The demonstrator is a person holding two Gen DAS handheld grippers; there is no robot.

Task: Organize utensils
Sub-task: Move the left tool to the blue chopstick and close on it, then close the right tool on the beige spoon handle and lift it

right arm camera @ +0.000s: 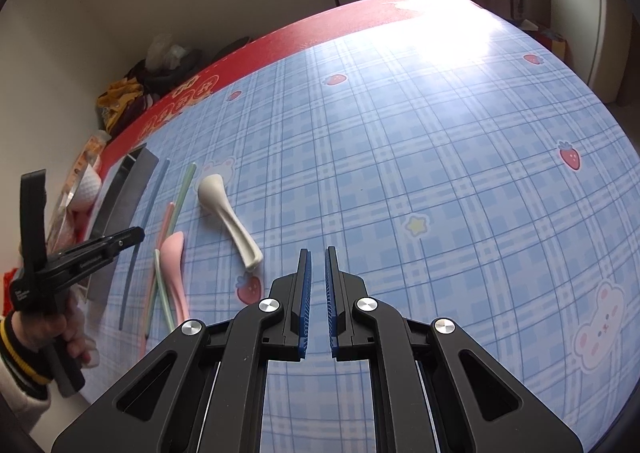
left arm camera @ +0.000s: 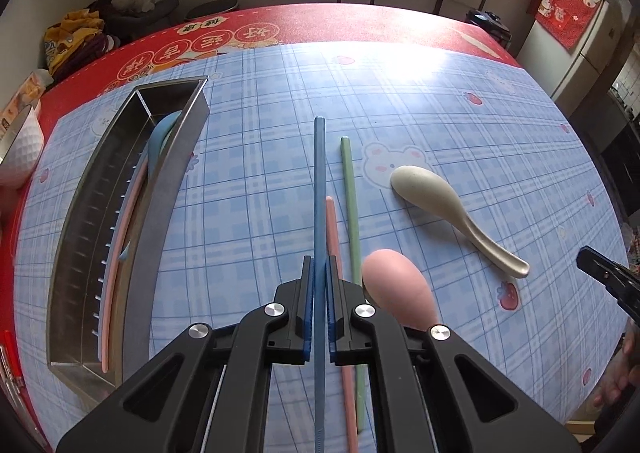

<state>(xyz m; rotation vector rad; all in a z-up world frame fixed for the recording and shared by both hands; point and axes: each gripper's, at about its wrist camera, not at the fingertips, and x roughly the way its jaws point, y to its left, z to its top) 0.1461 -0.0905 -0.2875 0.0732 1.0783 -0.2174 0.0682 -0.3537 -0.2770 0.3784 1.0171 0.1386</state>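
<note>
Tray [left arm camera: 168, 189] w/ blue spoon [left arm camera: 162, 133], pink chopstick [left arm camera: 120, 249] inside.

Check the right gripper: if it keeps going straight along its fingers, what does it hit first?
Probably nothing but the blue plaid tablecloth. The right gripper is open and empty; the white spoon lies off to its left, outside that line.

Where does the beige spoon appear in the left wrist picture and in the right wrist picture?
Left wrist view: the beige spoon lies right of centre, bowl up-left, handle running down-right.
Right wrist view: the beige spoon lies left of centre, bowl at top, handle down-right.
Shared landmark: the green chopstick lies just left of the spoon in both views.
</note>
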